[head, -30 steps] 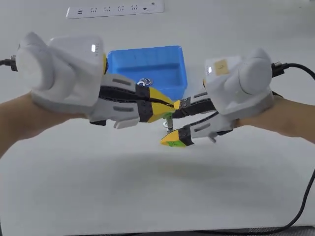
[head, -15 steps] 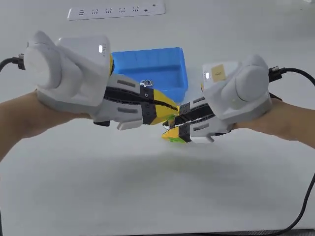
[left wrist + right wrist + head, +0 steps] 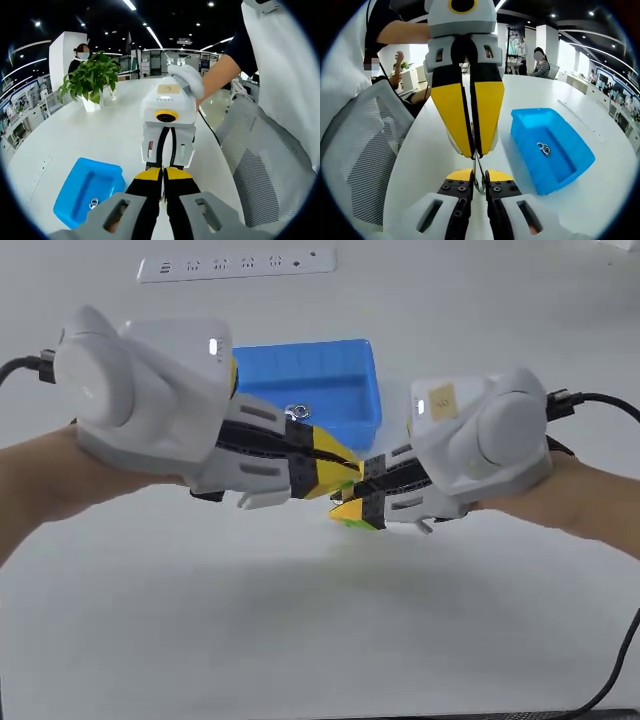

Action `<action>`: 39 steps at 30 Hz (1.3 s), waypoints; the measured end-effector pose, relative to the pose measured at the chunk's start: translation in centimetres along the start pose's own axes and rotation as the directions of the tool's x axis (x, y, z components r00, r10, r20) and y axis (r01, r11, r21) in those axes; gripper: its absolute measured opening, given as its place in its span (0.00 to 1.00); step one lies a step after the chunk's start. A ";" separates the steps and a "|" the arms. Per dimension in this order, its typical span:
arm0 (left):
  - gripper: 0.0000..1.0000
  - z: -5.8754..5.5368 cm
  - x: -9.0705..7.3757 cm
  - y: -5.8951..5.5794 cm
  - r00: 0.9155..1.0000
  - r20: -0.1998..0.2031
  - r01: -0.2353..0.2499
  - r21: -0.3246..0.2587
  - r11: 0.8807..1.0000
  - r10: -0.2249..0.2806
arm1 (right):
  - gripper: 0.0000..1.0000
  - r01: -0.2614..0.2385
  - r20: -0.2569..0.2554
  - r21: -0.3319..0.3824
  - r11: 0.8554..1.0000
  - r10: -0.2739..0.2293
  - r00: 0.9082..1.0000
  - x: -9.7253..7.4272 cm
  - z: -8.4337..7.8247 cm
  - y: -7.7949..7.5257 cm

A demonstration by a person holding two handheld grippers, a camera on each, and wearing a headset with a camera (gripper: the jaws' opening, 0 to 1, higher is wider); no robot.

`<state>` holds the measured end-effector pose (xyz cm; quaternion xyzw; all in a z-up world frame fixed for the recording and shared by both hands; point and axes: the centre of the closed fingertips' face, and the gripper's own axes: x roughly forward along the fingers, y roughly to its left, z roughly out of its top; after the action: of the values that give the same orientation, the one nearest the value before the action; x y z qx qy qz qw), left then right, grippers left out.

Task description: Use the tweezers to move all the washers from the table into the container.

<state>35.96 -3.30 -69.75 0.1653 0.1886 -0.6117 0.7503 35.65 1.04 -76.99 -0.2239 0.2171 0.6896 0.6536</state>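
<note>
Blue container (image 3: 300, 344) sat toward the desk's (image 3: 300, 640) far edge, a few washers (image 3: 297, 413) lying inside. Left gripper (image 3: 350, 465) and right gripper (image 3: 345, 512) met tip to tip just before it. Each had its jaws closed on the thin metal tweezers (image 3: 478, 167) between them.
</note>
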 end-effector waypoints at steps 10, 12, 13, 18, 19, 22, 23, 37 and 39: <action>0.06 -0.5 0.1 0.2 1.000 -0.022 -0.019 -0.020 1.000 0.019 | 0.09 0.001 0.007 0.017 1.000 -0.001 1.000 0.0 0.1 0.1; 0.07 -0.4 0.0 0.2 1.000 -0.016 -0.019 -0.021 1.000 0.018 | 0.09 0.001 0.014 0.022 1.000 -0.001 1.000 0.1 0.2 0.2; 0.08 -0.3 -0.1 0.2 1.000 -0.011 -0.019 -0.025 1.000 0.019 | 0.09 0.003 0.016 0.022 1.000 -0.004 1.000 0.1 0.3 0.2; 0.12 0.2 -0.3 0.3 1.000 0.006 -0.025 -0.035 0.999 0.026 | 0.09 0.008 0.022 0.020 1.000 -0.008 1.000 0.1 0.6 0.1; 0.13 0.2 -0.4 0.3 1.000 0.008 -0.027 -0.035 0.999 0.028 | 0.09 0.010 0.026 0.021 1.000 -0.010 1.000 0.0 0.7 0.0; 0.20 0.5 -0.8 0.3 0.999 0.019 -0.038 -0.046 0.998 0.039 | 0.09 0.016 0.031 0.024 1.000 -0.017 0.999 -0.1 0.9 -0.1; 0.22 0.5 -1.0 0.3 0.999 0.023 -0.044 -0.047 0.998 0.045 | 0.09 0.017 0.032 0.025 1.000 -0.018 0.999 -0.2 0.9 -0.1; 0.58 -2.0 -6.0 1.3 0.951 0.064 -0.286 -0.194 0.938 0.303 | 0.09 0.044 0.045 0.023 0.999 -0.045 0.998 -1.8 2.4 -0.8; 0.65 -2.6 -6.8 1.6 0.932 0.054 -0.340 -0.210 0.917 0.358 | 0.09 0.044 0.047 0.019 0.999 -0.045 0.998 -2.0 2.7 -0.7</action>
<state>36.13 4.11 -68.66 0.0931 0.1810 -0.4534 0.8678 36.36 1.09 -73.62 -0.2063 0.2027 0.6780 0.6758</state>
